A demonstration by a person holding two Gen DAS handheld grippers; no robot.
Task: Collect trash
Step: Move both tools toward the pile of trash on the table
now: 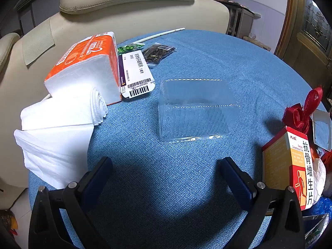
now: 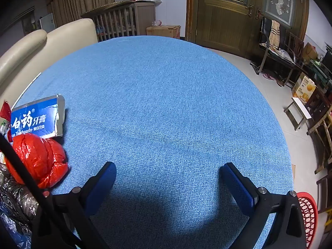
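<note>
A clear plastic box (image 1: 197, 110) lies upside down on the blue table (image 1: 207, 58), ahead of my left gripper (image 1: 166, 164), which is open and empty. Left of the clear box lie a white medicine carton (image 1: 136, 72) and a dark snack wrapper (image 1: 158, 54). An orange-red medicine box (image 1: 290, 170) and red ribbon (image 1: 303, 112) are at the right. My right gripper (image 2: 168, 168) is open and empty over the bare blue table (image 2: 166, 93). A blue toothpaste box (image 2: 37, 120), a crumpled red plastic bag (image 2: 39, 159) and silver foil (image 2: 14, 195) lie to its left.
An orange tissue pack (image 1: 87, 66) and loose white tissue (image 1: 56, 128) sit at the table's left edge, with a beige sofa (image 1: 124, 6) behind. A red basket (image 2: 309, 215) stands on the floor at the right, near chairs and a stool (image 2: 298, 112).
</note>
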